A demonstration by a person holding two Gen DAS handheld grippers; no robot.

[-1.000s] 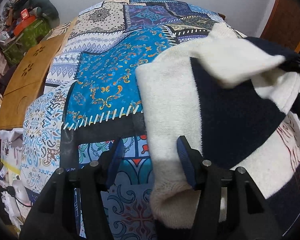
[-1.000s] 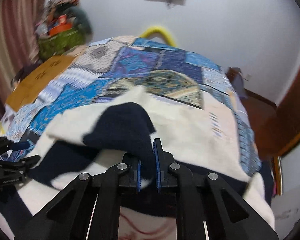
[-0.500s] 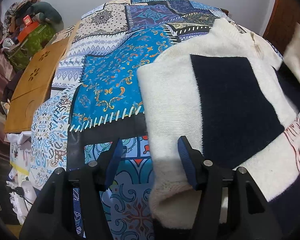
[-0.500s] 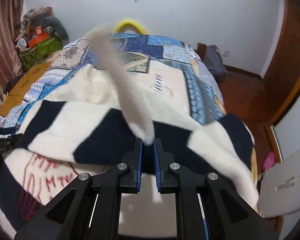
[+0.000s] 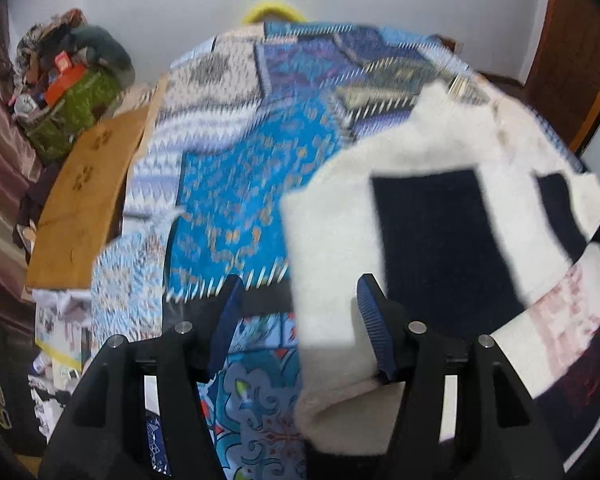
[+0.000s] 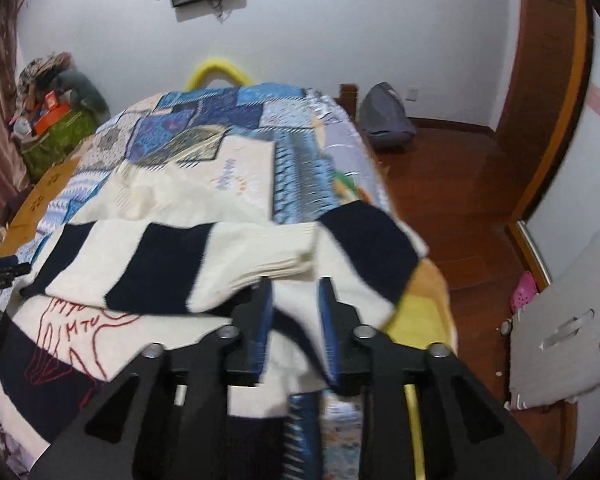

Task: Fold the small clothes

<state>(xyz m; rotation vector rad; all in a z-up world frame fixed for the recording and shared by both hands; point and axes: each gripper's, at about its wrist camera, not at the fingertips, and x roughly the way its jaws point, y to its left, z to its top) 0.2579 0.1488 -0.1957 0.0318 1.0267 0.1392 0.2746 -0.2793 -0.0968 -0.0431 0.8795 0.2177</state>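
A cream and navy block-striped knit sweater (image 6: 160, 264) with red stitching lies on the patchwork quilt (image 6: 292, 168) of a bed. One sleeve (image 6: 204, 264) lies folded across its body. My right gripper (image 6: 294, 292) is open just above the sweater's right edge, with nothing between its fingers. My left gripper (image 5: 298, 300) is open over the sweater's left side (image 5: 328, 260), whose cream sleeve (image 5: 332, 360) lies between and under the fingers. The left view is blurred.
A wooden board (image 5: 84, 200) and a pile of things on a green box (image 5: 72, 96) are left of the bed. A yellow ring (image 6: 216, 72) is at the bed's far end. Right of the bed are a wooden floor (image 6: 452, 200), a grey bag (image 6: 384, 116) and a door (image 6: 548, 80).
My right gripper swung the sleeve it held across the sweater, opened and let it go. The sleeve now lies flat on the body. My left gripper stayed open and shifted slightly.
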